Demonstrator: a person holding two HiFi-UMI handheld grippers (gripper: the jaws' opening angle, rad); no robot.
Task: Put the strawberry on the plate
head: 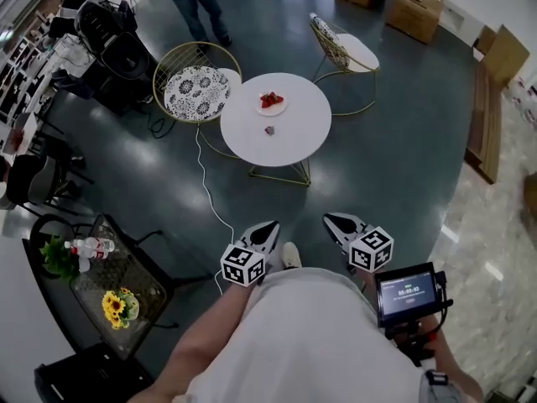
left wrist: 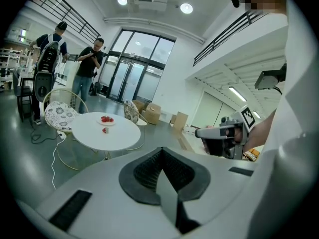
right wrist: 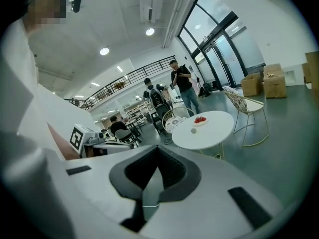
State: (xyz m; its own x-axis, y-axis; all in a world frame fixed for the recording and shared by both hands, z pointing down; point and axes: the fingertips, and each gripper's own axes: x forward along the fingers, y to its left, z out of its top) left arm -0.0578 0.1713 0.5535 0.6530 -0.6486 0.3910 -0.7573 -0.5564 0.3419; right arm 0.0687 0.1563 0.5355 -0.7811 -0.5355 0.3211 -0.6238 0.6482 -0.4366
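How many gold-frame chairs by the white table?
2. The patterned-seat chair stands left of the table in the head view; the second chair behind its right. None looks hidden.

Round white table (head: pixel 295 141) mid-floor, thin gold legs. Patterned-cushion wire chair (head: pixel 196 91) touching its view-L edge, 2nd wire chair (head: pixel 346 50) behind-R. White cable (head: pixel 204 179) on floor by table. Cardboard boxes (head: pixel 415 7) far R. Glass side table (head: pixel 136 269) near L w/ sunflowers (head: pixel 117 306) + water bottle (head: pixel 91 246). Person (head: pixel 200 2) stands beyond chairs.

Left gripper (head: pixel 267 227) and right gripper (head: pixel 334 220) were side by side before the torso, pointing forward; jaws together, empty.
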